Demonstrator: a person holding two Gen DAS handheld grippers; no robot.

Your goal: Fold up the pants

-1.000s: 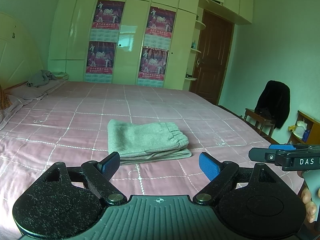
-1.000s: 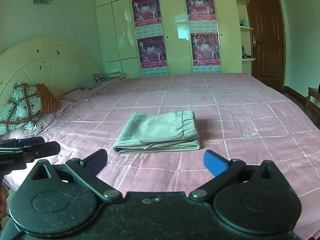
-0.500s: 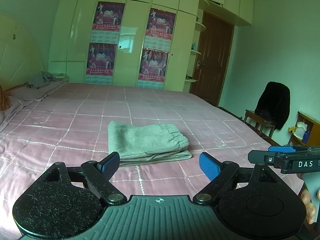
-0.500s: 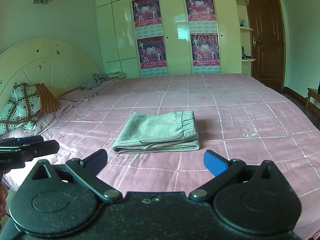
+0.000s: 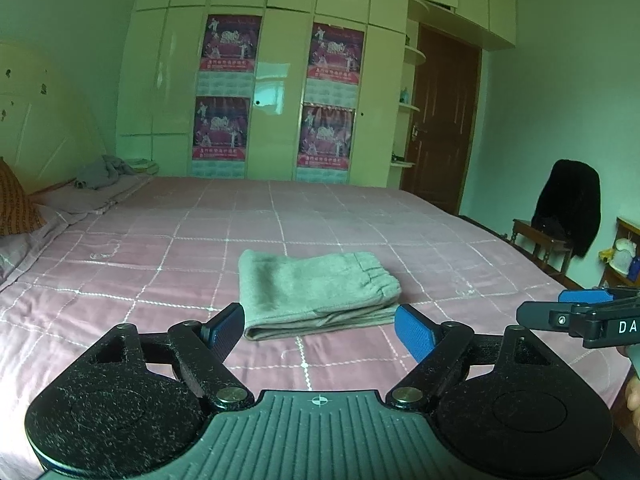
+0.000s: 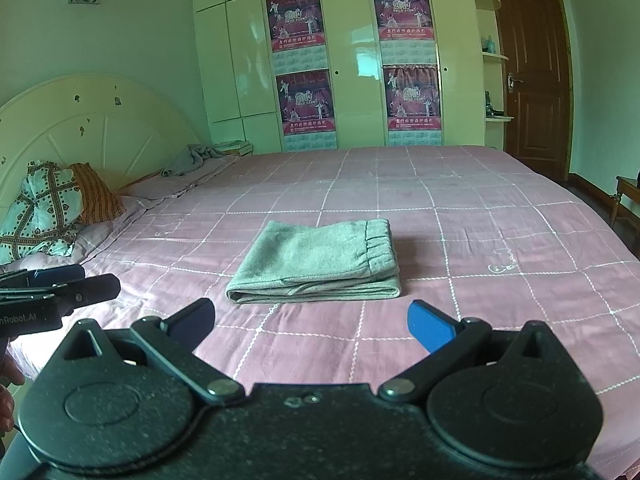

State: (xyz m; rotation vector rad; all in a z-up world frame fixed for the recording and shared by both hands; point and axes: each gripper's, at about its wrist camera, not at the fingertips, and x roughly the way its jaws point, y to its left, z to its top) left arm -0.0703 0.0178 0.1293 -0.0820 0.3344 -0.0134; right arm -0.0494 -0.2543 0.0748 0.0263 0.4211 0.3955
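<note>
Compared with a second ago, the folded pants (image 5: 316, 292) lie unmoved on the bed (image 5: 400, 232), the left gripper (image 5: 320, 330) closing slightly, the right gripper (image 6: 312, 322) wide, both empty

A wide bed (image 6: 460, 208) carries everything, covered by a pink quilt stitched in a white grid. Near its middle lie the grey pants (image 6: 320, 260), folded into a flat rectangle with the elastic waistband to the right. Patterned pillows (image 6: 44, 208) sit by the headboard, and a crumpled grey garment (image 6: 196, 158) lies at the far corner.
</note>
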